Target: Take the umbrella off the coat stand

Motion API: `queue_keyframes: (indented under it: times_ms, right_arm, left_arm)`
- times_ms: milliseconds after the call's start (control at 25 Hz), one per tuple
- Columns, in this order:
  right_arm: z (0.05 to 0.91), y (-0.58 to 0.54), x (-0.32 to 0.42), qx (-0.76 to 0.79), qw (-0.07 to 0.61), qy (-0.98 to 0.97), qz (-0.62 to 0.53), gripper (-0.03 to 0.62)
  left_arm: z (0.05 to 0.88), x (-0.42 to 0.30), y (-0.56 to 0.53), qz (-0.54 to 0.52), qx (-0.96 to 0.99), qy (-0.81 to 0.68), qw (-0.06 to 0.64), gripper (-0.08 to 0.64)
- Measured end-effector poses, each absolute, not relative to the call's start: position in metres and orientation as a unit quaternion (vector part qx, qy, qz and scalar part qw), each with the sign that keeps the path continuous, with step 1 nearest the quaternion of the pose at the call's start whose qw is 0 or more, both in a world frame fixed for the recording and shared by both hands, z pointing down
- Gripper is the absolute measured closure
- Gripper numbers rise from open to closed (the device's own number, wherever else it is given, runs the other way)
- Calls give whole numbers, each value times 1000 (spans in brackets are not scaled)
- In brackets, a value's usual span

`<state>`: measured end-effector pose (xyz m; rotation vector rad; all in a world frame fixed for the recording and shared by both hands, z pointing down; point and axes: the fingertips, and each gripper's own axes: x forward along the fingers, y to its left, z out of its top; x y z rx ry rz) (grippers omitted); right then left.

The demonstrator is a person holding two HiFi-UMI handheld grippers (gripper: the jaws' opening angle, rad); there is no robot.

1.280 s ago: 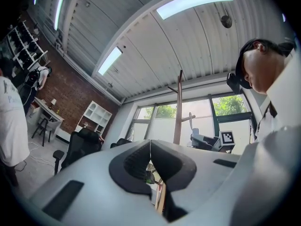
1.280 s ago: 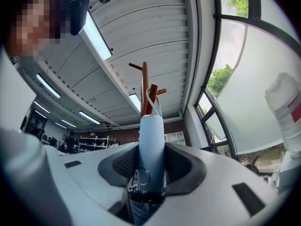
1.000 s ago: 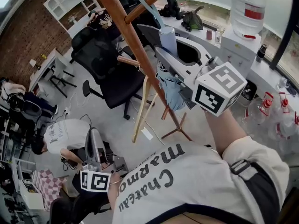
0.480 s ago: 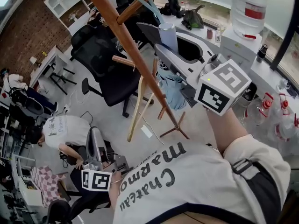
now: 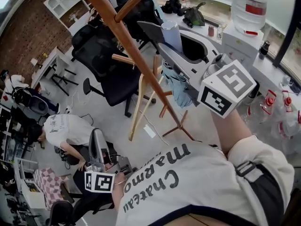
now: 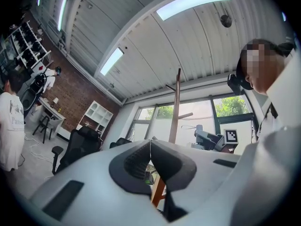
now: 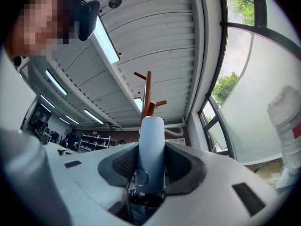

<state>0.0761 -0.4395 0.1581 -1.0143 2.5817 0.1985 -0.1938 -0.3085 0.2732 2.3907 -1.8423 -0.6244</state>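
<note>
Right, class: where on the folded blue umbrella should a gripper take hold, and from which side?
Grip the umbrella handle: it is a smooth, straight cylinder that sits squarely between two pads, unlike the loose canopy hanging below it. Come from the side away from the coat stand, clear of its pole and pegs. The right gripper is shut on it this way.

An open-plan office: black swivel chairs [image 5: 108, 69] at eleven o'clock, a bench [image 5: 48, 66] by the brick wall [image 5: 23, 36] at ten, a water cooler [image 5: 247, 18] at one. Strip lights [image 6: 193, 1] line a ribbed ceiling [image 6: 141, 32] above tall windows [image 6: 204, 111].
</note>
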Motion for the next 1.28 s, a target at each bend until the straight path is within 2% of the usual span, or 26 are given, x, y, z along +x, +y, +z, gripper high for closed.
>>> queue_keyframes:
  times_ms: [600, 880, 1280]
  right_arm:
    - [177, -397, 102, -444, 151, 881, 66, 425]
    - [192, -368, 83, -458, 142, 877, 39, 425]
    - [209, -311, 17, -437, 109, 893, 17, 425]
  left_arm:
    - [279, -177, -309, -195, 828, -522, 62, 535]
    - [266, -185, -285, -193, 841, -501, 62, 535]
    - [254, -206, -230, -192, 850, -489, 42, 535]
